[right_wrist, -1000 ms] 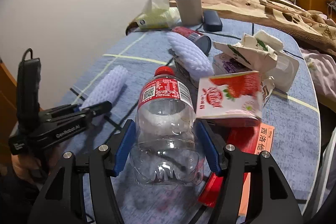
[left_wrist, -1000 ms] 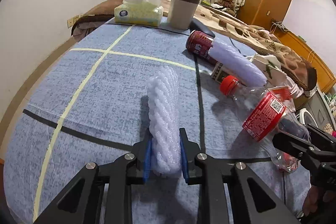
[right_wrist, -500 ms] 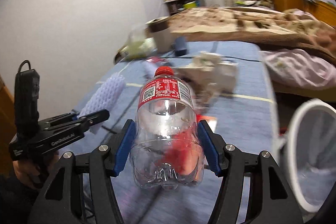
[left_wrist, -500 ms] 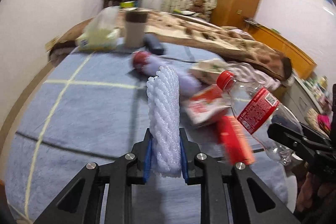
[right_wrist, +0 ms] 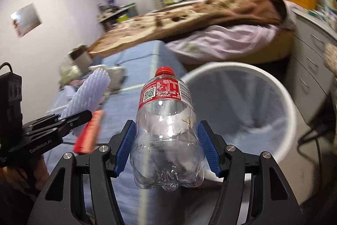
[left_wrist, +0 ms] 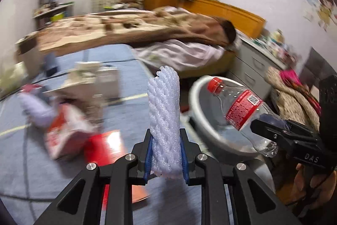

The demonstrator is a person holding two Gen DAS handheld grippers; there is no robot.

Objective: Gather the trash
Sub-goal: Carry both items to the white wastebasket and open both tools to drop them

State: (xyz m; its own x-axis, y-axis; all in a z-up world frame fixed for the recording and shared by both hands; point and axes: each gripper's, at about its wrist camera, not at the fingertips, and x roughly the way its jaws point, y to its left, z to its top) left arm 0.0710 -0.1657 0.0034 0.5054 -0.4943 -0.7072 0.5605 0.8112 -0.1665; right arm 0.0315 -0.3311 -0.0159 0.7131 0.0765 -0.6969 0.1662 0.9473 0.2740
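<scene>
Both loads are in hand, and the step looks like the carry to the bin [right_wrist: 238,75]. The right tongs [right_wrist: 167,147] are clamped on an empty bottle [right_wrist: 166,119], cap pointing forward. The bin's open mouth lies just ahead of them and to the right. The left tongs [left_wrist: 166,158] are clamped on a foam sleeve [left_wrist: 165,119] standing upright between the pads; from there the bin sits ahead and right, behind the bottle. Next, each load probably needs bringing over the rim before the jaws part. More litter lies on the table [left_wrist: 118,117], left of the left tongs.
</scene>
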